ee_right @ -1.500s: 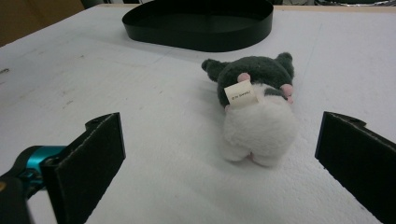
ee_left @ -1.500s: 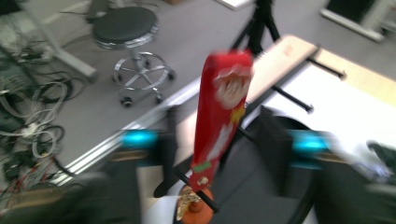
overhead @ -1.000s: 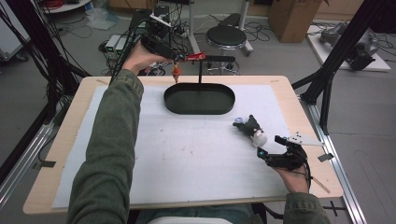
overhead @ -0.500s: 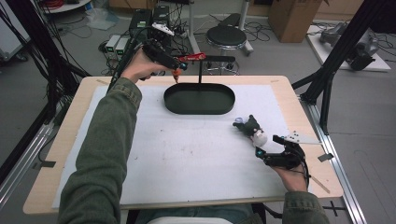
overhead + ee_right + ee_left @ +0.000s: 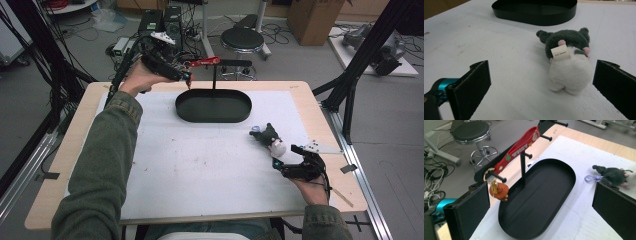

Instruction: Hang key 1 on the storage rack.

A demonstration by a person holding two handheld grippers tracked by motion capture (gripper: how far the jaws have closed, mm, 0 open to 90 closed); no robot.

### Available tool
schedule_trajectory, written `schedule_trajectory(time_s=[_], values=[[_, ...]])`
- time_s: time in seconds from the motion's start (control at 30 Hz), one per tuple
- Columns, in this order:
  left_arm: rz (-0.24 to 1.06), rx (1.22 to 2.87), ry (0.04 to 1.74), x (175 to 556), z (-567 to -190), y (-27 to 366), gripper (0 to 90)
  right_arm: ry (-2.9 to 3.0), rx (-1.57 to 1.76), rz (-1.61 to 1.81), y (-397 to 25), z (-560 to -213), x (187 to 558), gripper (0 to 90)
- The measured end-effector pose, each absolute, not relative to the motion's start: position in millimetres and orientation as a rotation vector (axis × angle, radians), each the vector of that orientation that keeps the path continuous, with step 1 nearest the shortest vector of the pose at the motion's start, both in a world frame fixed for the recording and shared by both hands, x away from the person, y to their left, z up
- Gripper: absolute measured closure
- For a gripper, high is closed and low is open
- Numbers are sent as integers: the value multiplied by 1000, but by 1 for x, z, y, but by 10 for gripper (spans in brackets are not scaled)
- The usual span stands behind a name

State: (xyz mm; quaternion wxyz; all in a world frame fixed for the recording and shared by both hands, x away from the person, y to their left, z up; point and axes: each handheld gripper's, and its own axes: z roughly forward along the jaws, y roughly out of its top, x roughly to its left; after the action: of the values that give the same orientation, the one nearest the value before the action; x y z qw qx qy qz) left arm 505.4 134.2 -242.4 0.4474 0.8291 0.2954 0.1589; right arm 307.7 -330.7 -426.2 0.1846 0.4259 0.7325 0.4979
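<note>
Strap: red lanyard (image 5: 517, 147) with orange charm (image 5: 498, 190) now hangs on rack peg (image 5: 496, 177) over black tray (image 5: 213, 106).
Left tongs (image 5: 186, 77): wide, empty, drawn back since.
Right tongs (image 5: 280, 162): wide, unmoved, facing plush toy (image 5: 568, 58) on surface (image 5: 190, 165).

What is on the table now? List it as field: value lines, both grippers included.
surface: white mat on a wooden table
tray: black oval metal tray, nothing in it
stand: black peg stand rising from the tray
strap: red printed strap with orange charm, hung on a peg
toy: grey-and-white plush toy lying on the mat
left gripper: open, near the charm
right gripper: open, facing the toy
</note>
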Motion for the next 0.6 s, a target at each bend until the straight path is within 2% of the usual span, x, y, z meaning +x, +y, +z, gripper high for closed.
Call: schedule_trajectory(time_s=[0.6], values=[[419, 2035, 806, 478, -283, 178, 17, 2083, 1203, 1390, -329, -427, 308, 5]])
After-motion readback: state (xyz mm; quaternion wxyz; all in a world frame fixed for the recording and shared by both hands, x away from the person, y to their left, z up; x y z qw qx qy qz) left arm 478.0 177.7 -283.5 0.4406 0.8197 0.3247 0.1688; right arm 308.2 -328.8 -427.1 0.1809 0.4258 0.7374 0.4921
